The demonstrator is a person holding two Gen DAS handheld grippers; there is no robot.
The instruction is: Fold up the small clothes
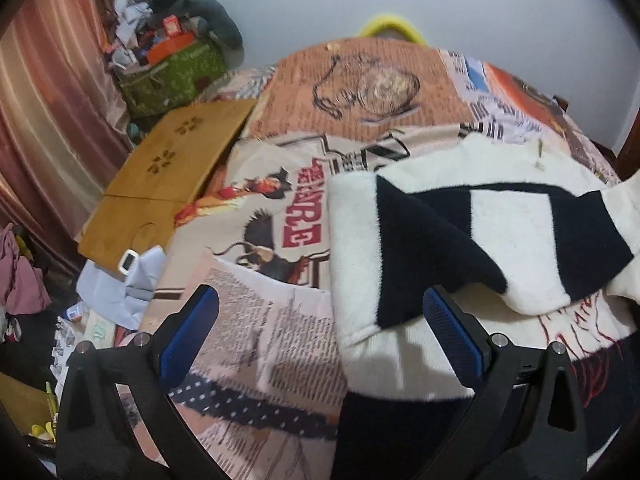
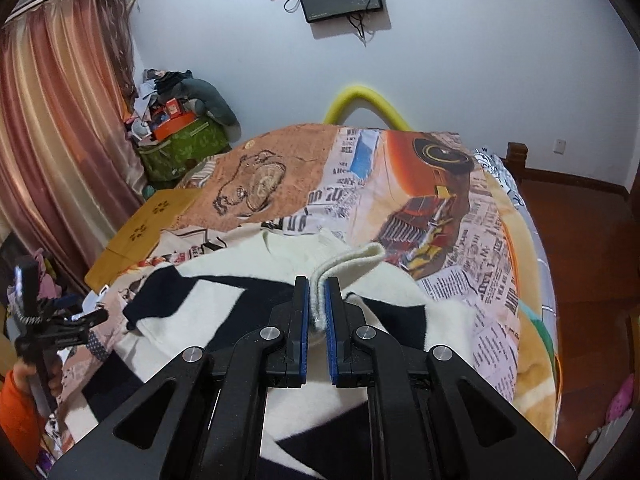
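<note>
A fuzzy white sweater with navy blocks (image 1: pixel 508 232) lies spread on the printed bedspread (image 1: pixel 280 208). It also shows in the right wrist view (image 2: pixel 224 316). My left gripper (image 1: pixel 320 312) is open and hovers over the sweater's left edge, a folded navy sleeve by its right finger. My right gripper (image 2: pixel 317 304) is shut on a white sleeve or edge of the sweater (image 2: pixel 352 260) and holds it lifted over the sweater's body. The left gripper also shows at the left in the right wrist view (image 2: pixel 86 320).
A wooden lap tray (image 1: pixel 160 184) lies at the bed's left edge, with a green bag of clutter (image 1: pixel 172 80) behind it. Curtains (image 1: pixel 48 128) hang at the left. A yellow foam arch (image 2: pixel 368 106) stands at the bed's far end. Wooden floor (image 2: pixel 592 240) lies to the right.
</note>
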